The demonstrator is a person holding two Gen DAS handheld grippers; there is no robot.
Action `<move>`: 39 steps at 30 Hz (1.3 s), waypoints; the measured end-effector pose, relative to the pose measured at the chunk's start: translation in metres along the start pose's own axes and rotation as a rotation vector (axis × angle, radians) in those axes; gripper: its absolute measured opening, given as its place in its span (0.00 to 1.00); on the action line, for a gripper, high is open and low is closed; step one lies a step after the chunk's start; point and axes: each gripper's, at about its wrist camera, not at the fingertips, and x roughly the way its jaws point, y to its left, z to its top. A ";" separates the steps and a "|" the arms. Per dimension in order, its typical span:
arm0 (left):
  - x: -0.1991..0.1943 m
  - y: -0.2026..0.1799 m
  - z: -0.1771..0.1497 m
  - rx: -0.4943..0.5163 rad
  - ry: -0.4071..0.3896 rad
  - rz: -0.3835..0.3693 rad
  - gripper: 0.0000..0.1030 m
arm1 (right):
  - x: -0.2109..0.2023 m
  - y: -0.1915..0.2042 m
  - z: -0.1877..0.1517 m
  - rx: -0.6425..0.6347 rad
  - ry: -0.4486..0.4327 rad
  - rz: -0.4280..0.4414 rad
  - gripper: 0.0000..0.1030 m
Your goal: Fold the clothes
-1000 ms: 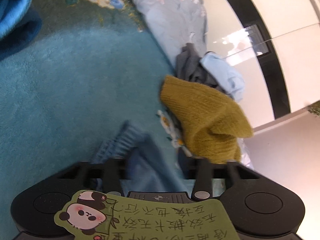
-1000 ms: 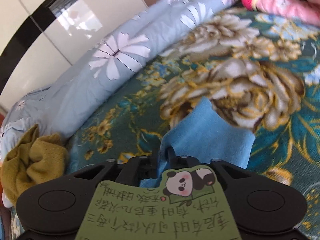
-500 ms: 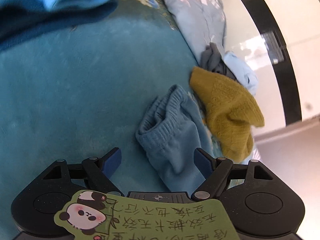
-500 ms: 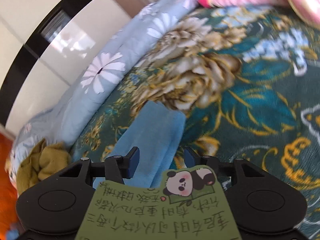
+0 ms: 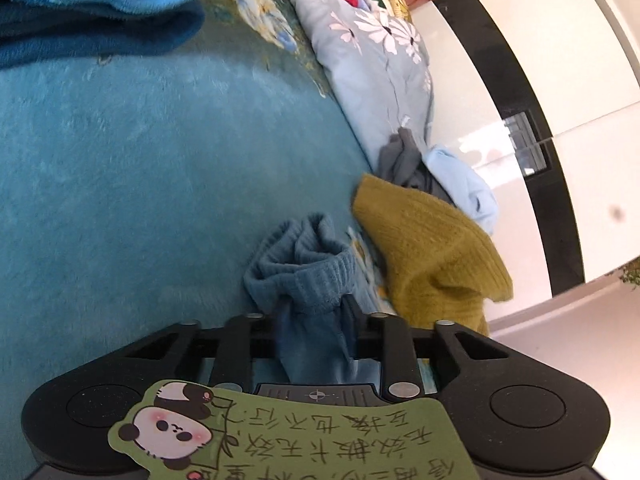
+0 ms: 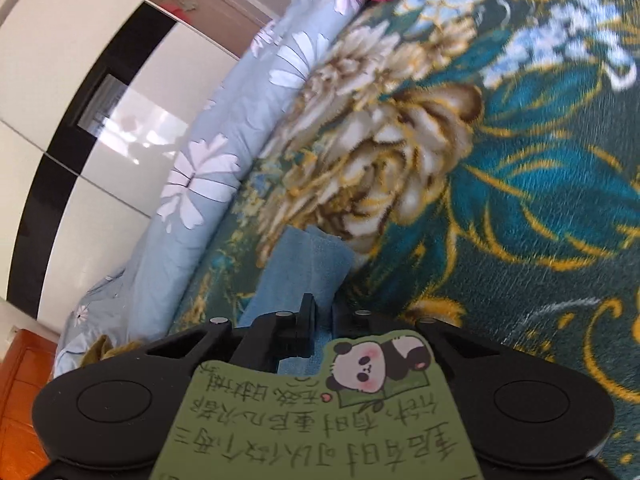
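Observation:
A blue garment with a ribbed waistband (image 5: 304, 276) lies bunched on the teal blanket (image 5: 140, 184). My left gripper (image 5: 314, 320) is shut on the blue garment just below the ribbed band. In the right wrist view its other end, a flat blue cloth strip (image 6: 308, 268), lies on the flowered blanket (image 6: 500, 200). My right gripper (image 6: 320, 316) is shut on that strip near its end.
A mustard knitted sweater (image 5: 432, 248), a grey garment (image 5: 404, 160) and a pale blue garment (image 5: 464, 180) lie piled at the bed edge. Folded blue fleece (image 5: 100, 4) sits at top left. A pale flowered quilt (image 6: 200, 184) runs along the white wardrobe (image 6: 80, 80).
Both grippers were shut one second ago, opened half a second ago, and have closed again on the blue garment. The left gripper regripped just below the ribbed band.

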 end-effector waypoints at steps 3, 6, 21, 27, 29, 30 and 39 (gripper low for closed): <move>-0.002 -0.006 0.010 -0.012 -0.035 -0.008 0.12 | -0.019 0.010 0.003 -0.027 -0.031 0.007 0.07; -0.015 -0.014 0.020 0.004 -0.033 -0.037 0.12 | -0.043 0.020 0.008 -0.042 -0.057 0.030 0.07; -0.032 0.040 0.018 -0.043 0.149 0.027 0.17 | -0.113 -0.025 -0.009 -0.089 -0.013 -0.109 0.07; -0.042 0.047 0.022 -0.037 0.165 0.038 0.41 | -0.147 0.034 -0.017 -0.323 -0.069 -0.021 0.07; -0.046 0.050 0.020 -0.050 0.178 0.029 0.44 | -0.159 0.064 -0.028 -0.418 -0.067 0.017 0.08; -0.048 0.051 0.020 -0.058 0.187 0.022 0.45 | -0.163 0.079 -0.038 -0.478 -0.061 0.030 0.08; -0.067 0.059 0.021 -0.122 0.241 -0.029 0.57 | -0.155 0.180 -0.168 -0.880 0.096 0.103 0.08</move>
